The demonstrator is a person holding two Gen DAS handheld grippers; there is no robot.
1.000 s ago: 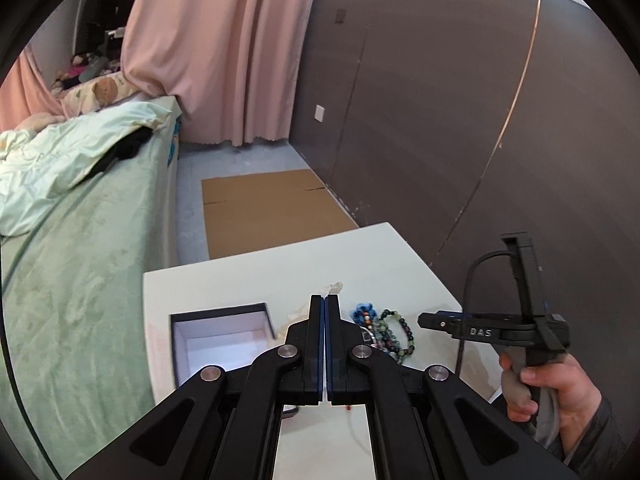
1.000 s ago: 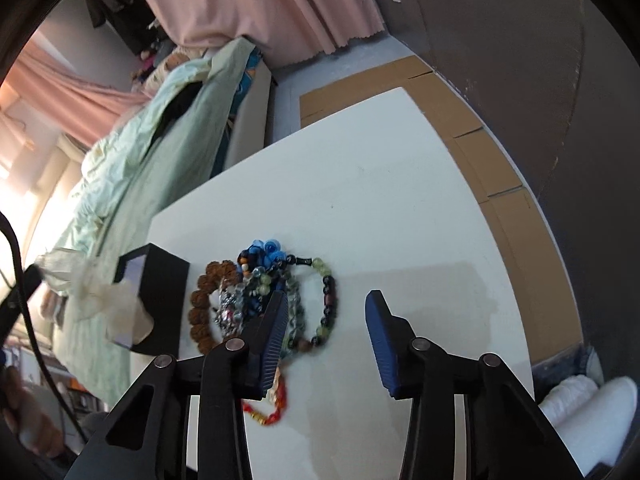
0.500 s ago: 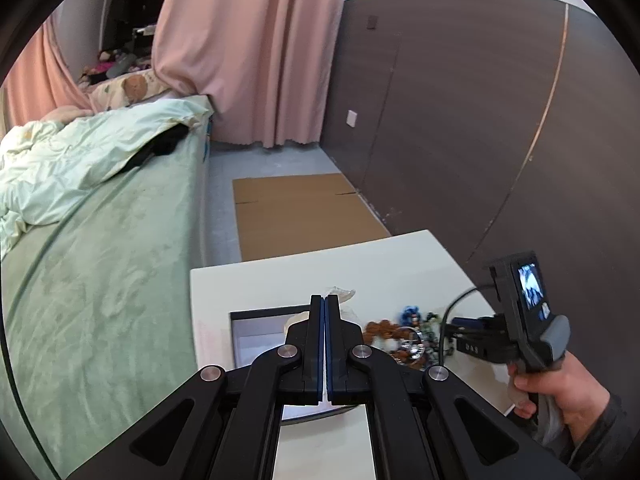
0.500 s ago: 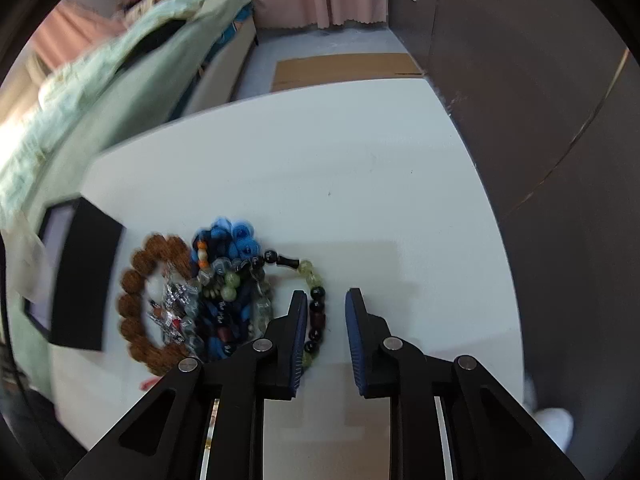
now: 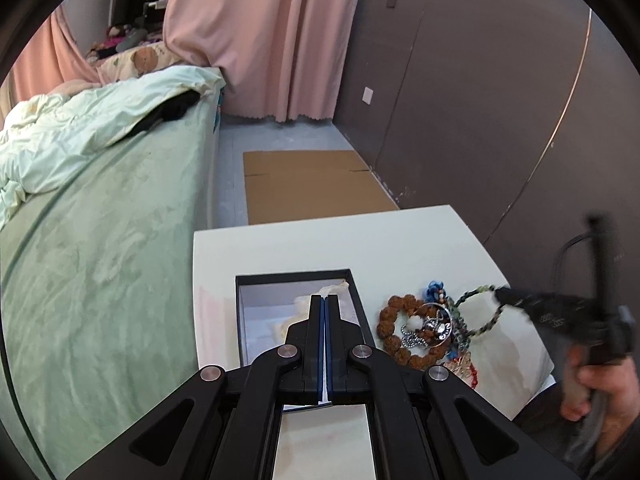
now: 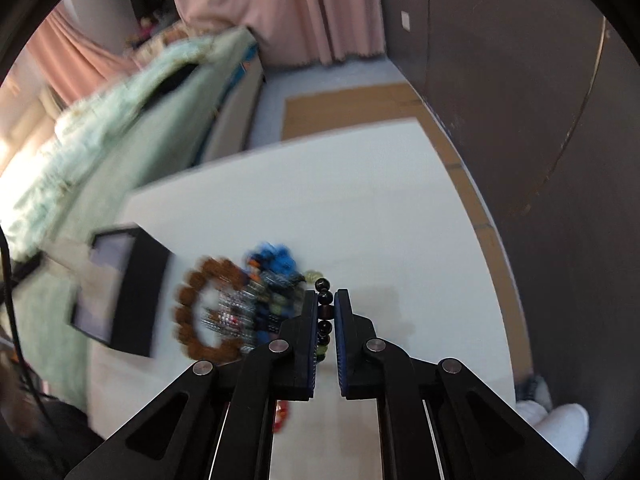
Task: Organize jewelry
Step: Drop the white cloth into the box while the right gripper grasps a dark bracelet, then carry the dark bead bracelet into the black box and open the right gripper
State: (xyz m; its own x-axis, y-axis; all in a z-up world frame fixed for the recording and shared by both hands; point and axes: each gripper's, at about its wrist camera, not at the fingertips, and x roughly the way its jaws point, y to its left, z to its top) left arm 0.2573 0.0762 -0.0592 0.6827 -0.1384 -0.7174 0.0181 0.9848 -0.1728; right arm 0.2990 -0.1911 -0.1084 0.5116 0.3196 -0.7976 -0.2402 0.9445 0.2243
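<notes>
The white rectangular table (image 5: 304, 248) carries an open black jewellery box (image 5: 294, 280) near its left edge. Only the right view shows the right hand-held gripper (image 6: 326, 312) clamping the dark-and-green beaded bracelet (image 6: 325, 300); the left hand-held gripper (image 5: 324, 308) is closed over the box, apparently pinching a pale translucent pouch (image 5: 332, 291).

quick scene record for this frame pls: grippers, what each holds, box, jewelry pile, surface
left gripper: shut on a pale pouch, over the box
right gripper: shut on the dark-and-green bead bracelet
box: black, open, pale lining, left of the pile
jewelry pile: brown bead bracelet, silver piece, blue beads, red beads at the near edge
bracelet in the left view: loop stretched from the pile toward the right gripper
surface: white table
</notes>
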